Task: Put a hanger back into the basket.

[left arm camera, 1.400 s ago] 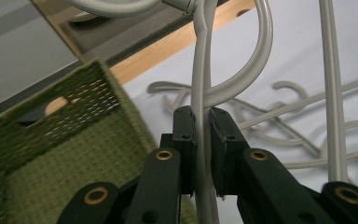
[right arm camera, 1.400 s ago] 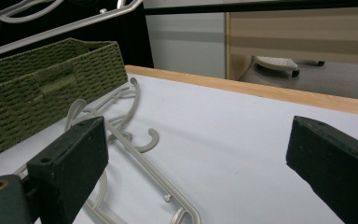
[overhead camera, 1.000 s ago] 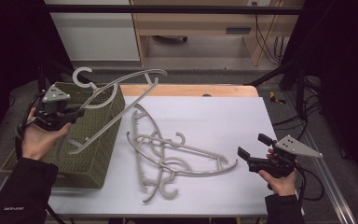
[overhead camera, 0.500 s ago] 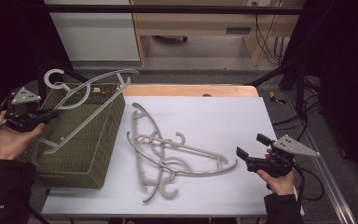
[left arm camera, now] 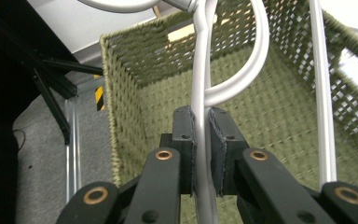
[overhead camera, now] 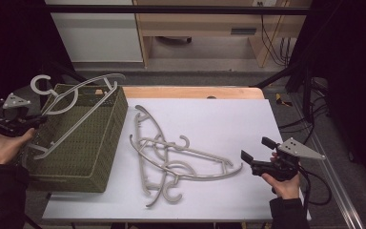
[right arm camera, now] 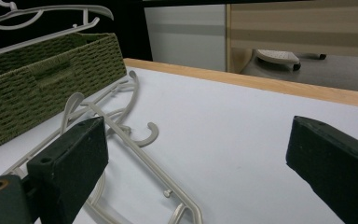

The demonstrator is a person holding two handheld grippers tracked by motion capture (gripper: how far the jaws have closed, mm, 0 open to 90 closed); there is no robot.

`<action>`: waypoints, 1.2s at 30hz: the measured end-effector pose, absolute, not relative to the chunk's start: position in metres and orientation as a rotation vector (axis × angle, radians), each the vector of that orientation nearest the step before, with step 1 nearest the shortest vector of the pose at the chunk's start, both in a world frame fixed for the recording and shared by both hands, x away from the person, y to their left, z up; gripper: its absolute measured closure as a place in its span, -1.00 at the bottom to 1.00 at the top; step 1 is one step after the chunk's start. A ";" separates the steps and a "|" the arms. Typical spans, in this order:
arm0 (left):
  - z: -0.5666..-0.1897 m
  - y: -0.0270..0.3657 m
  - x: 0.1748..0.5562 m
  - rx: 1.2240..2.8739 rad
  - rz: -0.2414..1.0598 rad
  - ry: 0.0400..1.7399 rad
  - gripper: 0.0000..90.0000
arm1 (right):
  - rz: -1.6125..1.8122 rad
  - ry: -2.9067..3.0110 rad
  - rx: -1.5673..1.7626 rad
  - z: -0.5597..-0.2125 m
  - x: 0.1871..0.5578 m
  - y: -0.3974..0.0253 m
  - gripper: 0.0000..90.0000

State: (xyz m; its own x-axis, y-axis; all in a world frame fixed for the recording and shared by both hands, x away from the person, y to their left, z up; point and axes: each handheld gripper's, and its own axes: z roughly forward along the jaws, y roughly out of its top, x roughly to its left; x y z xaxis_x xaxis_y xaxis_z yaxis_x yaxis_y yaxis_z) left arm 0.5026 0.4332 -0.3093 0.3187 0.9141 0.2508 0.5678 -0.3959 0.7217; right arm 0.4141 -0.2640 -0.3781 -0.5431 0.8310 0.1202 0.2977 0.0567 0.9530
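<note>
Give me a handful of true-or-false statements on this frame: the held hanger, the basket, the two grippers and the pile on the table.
1. The left gripper is shut on a grey hanger. True.
2. That hanger lies flat on the white table. False: it is held up over the green woven basket.
3. The right gripper stands open, gripping nothing. True.
4. The basket sits at the table's right edge. False: it is at the left, on the left gripper's side.
5. More grey hangers lie tangled on the table. True.
</note>
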 end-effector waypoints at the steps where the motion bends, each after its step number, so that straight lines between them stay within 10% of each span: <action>1: -0.312 0.436 0.503 2.082 0.890 1.309 0.81 | 1.502 1.870 1.126 -0.378 0.414 -0.264 -0.87; 36: -0.346 0.454 0.501 2.174 0.943 1.310 0.81 | 1.502 1.874 1.134 -0.380 0.415 -0.263 -0.87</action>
State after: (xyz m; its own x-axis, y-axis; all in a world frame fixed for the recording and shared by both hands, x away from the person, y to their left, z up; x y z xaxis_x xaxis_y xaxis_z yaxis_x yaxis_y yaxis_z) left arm 0.5008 0.4542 -0.3460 0.3223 0.8873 0.3298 0.5942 -0.4608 0.6592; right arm 0.4149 -0.2634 -0.3796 -0.5406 0.8319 0.1252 0.3035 0.0540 0.9513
